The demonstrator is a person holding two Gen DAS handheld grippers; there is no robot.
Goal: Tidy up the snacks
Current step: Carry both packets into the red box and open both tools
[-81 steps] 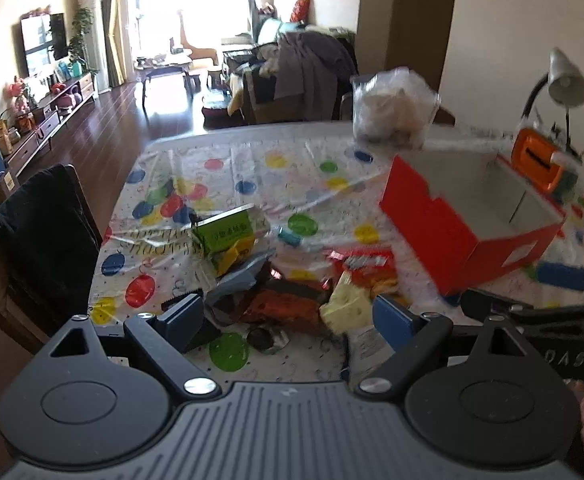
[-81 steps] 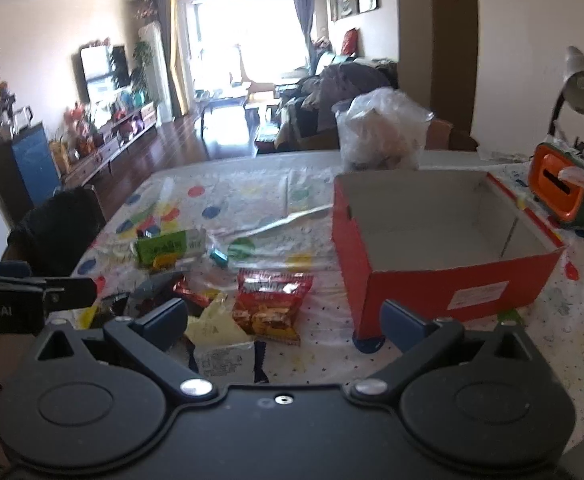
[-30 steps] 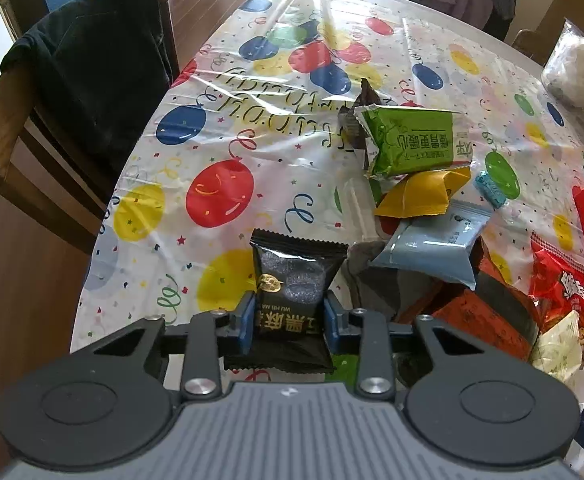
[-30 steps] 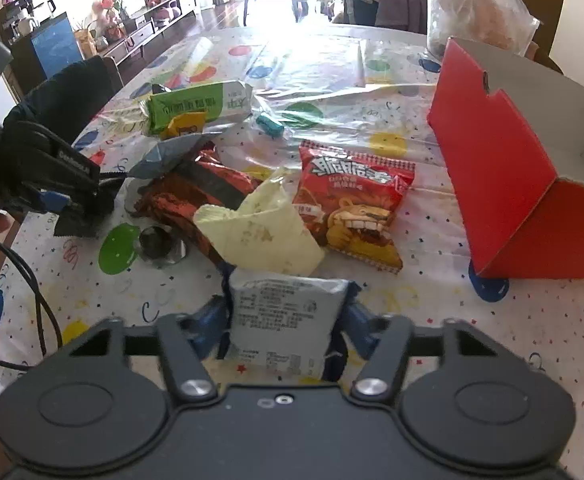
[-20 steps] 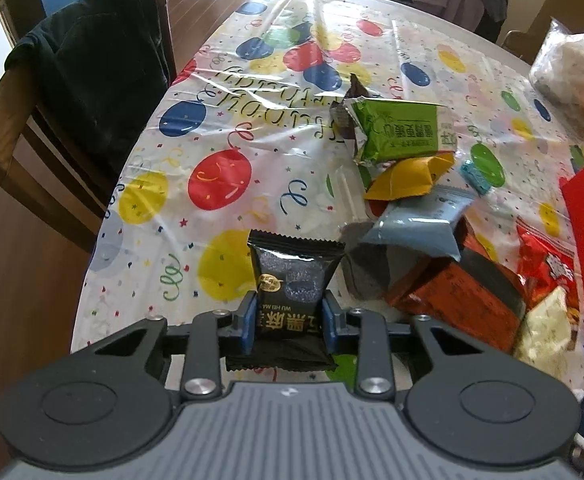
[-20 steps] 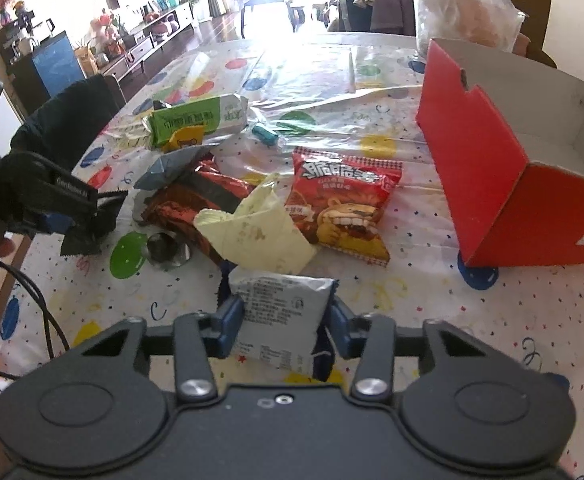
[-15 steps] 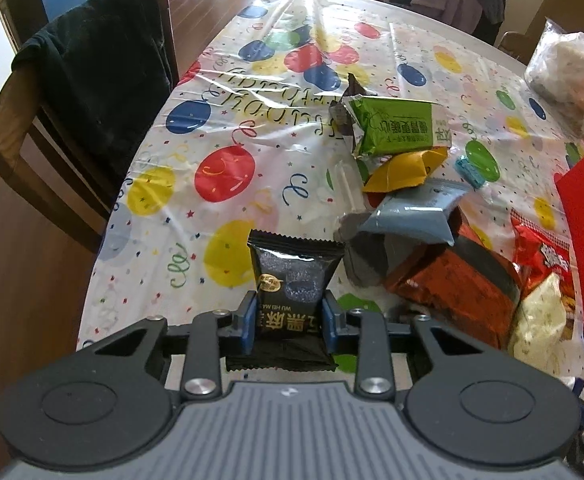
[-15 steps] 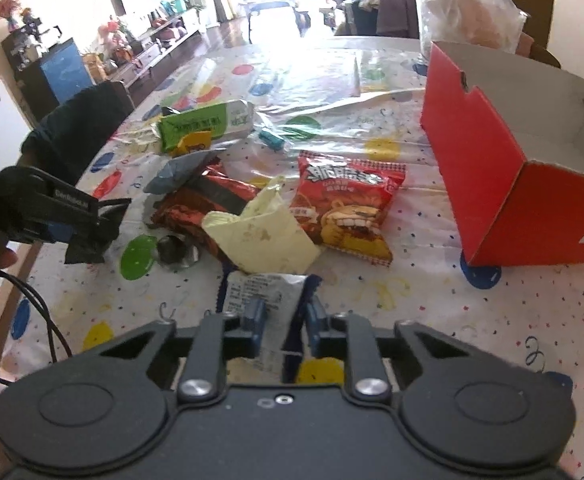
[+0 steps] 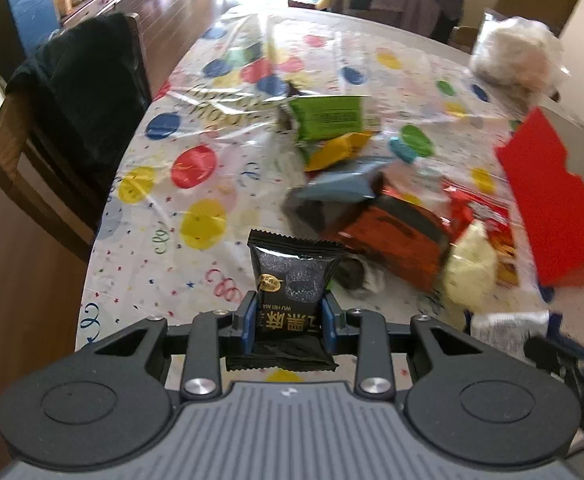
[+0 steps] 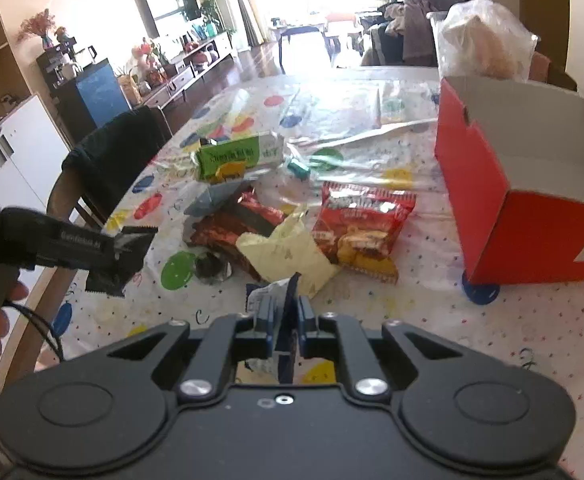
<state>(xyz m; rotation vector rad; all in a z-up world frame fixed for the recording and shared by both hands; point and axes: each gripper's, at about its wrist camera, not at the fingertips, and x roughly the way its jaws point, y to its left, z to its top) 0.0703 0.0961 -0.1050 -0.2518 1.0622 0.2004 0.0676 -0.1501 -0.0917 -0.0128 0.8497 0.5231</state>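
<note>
Item one: my left hand-held gripper (image 9: 288,326) clamps a black sesame packet (image 9: 292,280) above the worktop (image 9: 164,216). Item two: my right hand-held gripper (image 10: 284,322) pinches what looks like a white packet (image 10: 266,296). Red box (image 10: 503,216) at two o'clock.

The left tool (image 9: 288,326) grips a black snack packet (image 9: 292,280) by its lower half, holding it upright above the counter (image 9: 152,232) (covered in a dotted party cloth). Beyond it lie a green packet (image 9: 325,116), a yellow one (image 9: 337,150), a grey-blue one (image 9: 339,188) and an orange-and-black pack (image 9: 391,240). A red box (image 9: 551,208) stands at right.
</note>
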